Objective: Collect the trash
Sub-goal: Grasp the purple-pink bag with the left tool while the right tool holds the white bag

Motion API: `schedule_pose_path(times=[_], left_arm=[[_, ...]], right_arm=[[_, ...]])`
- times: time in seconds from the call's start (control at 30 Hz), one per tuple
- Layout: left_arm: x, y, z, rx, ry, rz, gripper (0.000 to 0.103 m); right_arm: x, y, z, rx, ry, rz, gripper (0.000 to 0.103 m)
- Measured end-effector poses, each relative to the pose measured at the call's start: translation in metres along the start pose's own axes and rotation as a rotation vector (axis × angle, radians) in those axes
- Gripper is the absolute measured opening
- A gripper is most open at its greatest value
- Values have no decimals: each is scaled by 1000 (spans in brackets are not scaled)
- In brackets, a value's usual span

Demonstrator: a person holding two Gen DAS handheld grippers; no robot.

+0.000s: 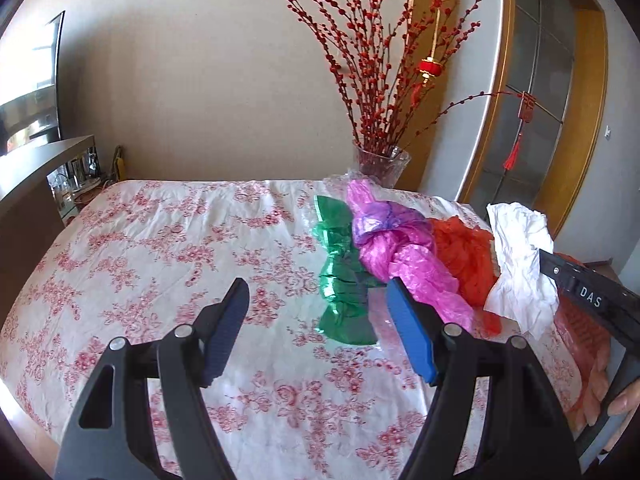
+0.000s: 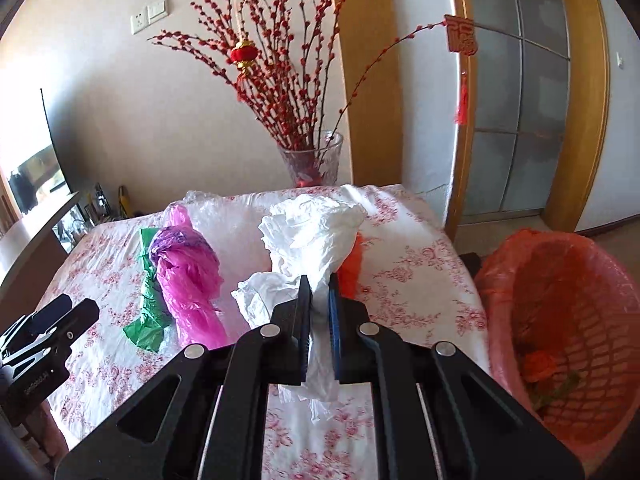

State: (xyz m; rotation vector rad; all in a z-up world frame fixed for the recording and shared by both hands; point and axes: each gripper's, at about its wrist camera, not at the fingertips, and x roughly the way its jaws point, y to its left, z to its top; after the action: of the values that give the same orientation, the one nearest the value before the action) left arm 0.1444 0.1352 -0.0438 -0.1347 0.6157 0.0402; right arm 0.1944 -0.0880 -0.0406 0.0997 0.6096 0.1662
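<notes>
My right gripper (image 2: 319, 292) is shut on a crumpled white plastic bag (image 2: 312, 232) and holds it above the table; the bag also shows in the left wrist view (image 1: 520, 264). My left gripper (image 1: 316, 292) is open and empty, low over the floral tablecloth (image 1: 160, 260), just left of a green bag (image 1: 340, 284). A knotted pink bag (image 1: 396, 252) lies beside the green one, and an orange-red bag (image 1: 464, 256) lies to its right. In the right wrist view the pink bag (image 2: 188, 268) and the green bag (image 2: 146, 320) lie at left, and the orange-red bag (image 2: 352, 268) peeks out behind the white one.
A pink basket lined with an orange bag (image 2: 560, 320) stands off the table's right edge, with some scraps inside. A glass vase of red branches (image 1: 382, 164) stands at the table's far edge. A dark shelf (image 1: 36, 184) is at the left. A wooden-framed door (image 2: 520, 120) is behind.
</notes>
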Motion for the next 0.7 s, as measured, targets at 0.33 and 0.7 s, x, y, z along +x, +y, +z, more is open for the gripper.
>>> schedule_pose_path(times=[0.33,0.7], left_arm=[[45,-70,12,43,104,-82,70],[71,-84,-1,82,185,-56,16]], right_arm=[[-25,-60,-15,55,-7,-120,9],[-40,-78,-27,99,-7,-131,9]])
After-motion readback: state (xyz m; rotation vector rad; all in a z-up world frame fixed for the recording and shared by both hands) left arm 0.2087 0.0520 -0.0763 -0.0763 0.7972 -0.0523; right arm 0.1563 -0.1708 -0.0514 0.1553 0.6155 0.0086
